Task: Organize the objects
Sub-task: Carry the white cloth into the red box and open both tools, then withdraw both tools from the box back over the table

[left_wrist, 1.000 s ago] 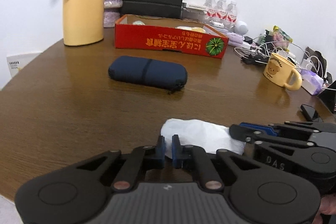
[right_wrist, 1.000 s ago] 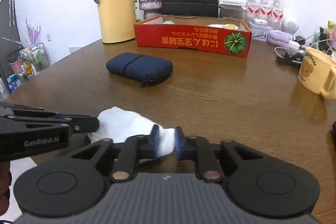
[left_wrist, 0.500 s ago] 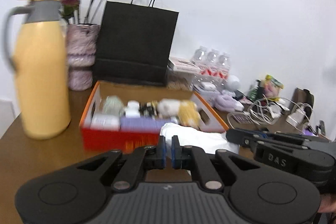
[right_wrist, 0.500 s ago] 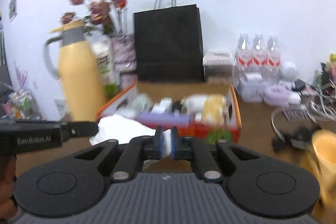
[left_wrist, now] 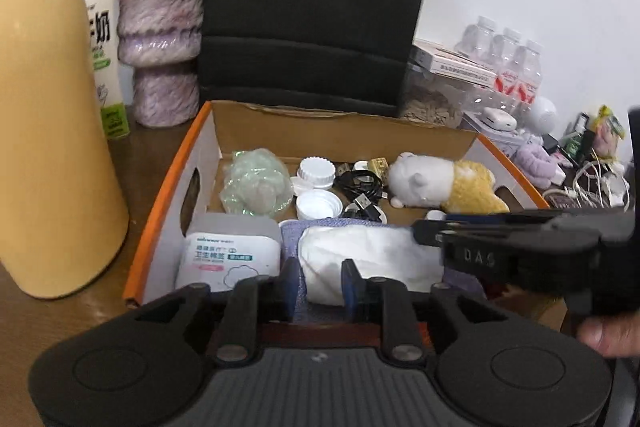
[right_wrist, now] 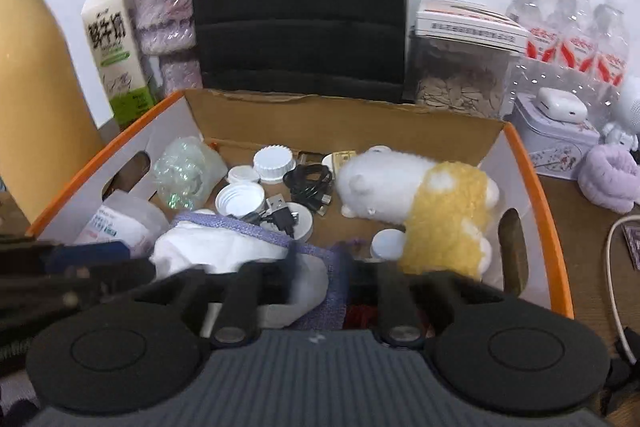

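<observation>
A crumpled white cloth lies on a purple cloth in the near part of the orange-rimmed cardboard box. My left gripper hangs over the box's near edge with its jaws opening. The cloth's left end sits between its blue pads, a little apart from them. My right gripper is blurred, with its jaws opening wide around the cloth's right end, and it reaches in from the right in the left wrist view. A hand holds it.
The box also holds a white and yellow plush toy, white lids, a black cable, bubble wrap and a wipes pack. A yellow thermos, milk carton, purple vase and black bag stand around it.
Both grippers carried the white cloth from the near table to the box. Their jaws, shut on the cloth before, have spread apart, and the cloth now rests inside the box.
</observation>
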{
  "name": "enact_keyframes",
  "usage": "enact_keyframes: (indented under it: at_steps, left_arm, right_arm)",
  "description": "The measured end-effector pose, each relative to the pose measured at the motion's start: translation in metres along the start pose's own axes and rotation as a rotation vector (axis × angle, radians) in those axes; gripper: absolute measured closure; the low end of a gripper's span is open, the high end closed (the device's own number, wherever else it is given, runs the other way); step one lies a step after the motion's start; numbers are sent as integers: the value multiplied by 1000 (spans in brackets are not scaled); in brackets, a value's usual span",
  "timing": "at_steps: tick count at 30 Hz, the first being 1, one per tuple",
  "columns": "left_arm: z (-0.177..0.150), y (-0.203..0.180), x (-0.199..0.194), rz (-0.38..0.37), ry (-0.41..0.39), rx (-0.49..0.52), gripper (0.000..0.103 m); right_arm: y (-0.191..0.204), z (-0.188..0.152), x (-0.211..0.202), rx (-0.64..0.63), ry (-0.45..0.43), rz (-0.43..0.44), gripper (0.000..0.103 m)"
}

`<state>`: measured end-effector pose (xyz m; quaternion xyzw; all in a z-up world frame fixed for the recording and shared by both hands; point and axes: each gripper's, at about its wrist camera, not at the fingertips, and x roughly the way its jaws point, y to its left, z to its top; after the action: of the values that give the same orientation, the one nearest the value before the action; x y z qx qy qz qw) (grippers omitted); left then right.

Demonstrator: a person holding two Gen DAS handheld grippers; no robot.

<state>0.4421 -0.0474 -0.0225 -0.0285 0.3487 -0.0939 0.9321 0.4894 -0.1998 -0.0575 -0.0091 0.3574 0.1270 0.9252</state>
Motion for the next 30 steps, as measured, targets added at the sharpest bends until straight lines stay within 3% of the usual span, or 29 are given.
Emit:
enact_keyframes:
  at_steps: [1,3,7,8,12,15,19,23,26,30]
  left_arm:
    - [0,0,-5,10,-5,-3,79]
    - [4,1,-16,10,-8,-21,62]
    - [4,0,-61,8,-83,-5,53]
    - [1,-2,-74,6,-104,0,47]
    - [-31,-7,-138,-3,-185,27,22]
    - [-68,-9,-185,-31,-228,47,13]
    - [-126,-4,-238,-30,-230,0,10]
    - [-179,3,-284,-10,-208,-10,8]
    - [-208,6,-309,-2,-176,-6,7]
    - [-228,10,-322,13,-157,-18,5]
  right_arm:
    - [0,0,-4,11,-14,-1,37]
    - [-1,3,-17,9,-45,-21,31]
    - [-4,11,-63,3,-133,-71,16]
    - [-3,8,-81,1,-170,-75,12]
    - [8,-16,-155,-16,-281,-52,0]
    - [20,-51,-205,-40,-329,-26,0]
    - [33,-113,-261,-14,-345,2,0]
    - [44,-181,-304,13,-294,16,0]
    - [51,-219,-325,-9,-213,2,0]
    - [61,-251,-348,-8,-182,14,0]
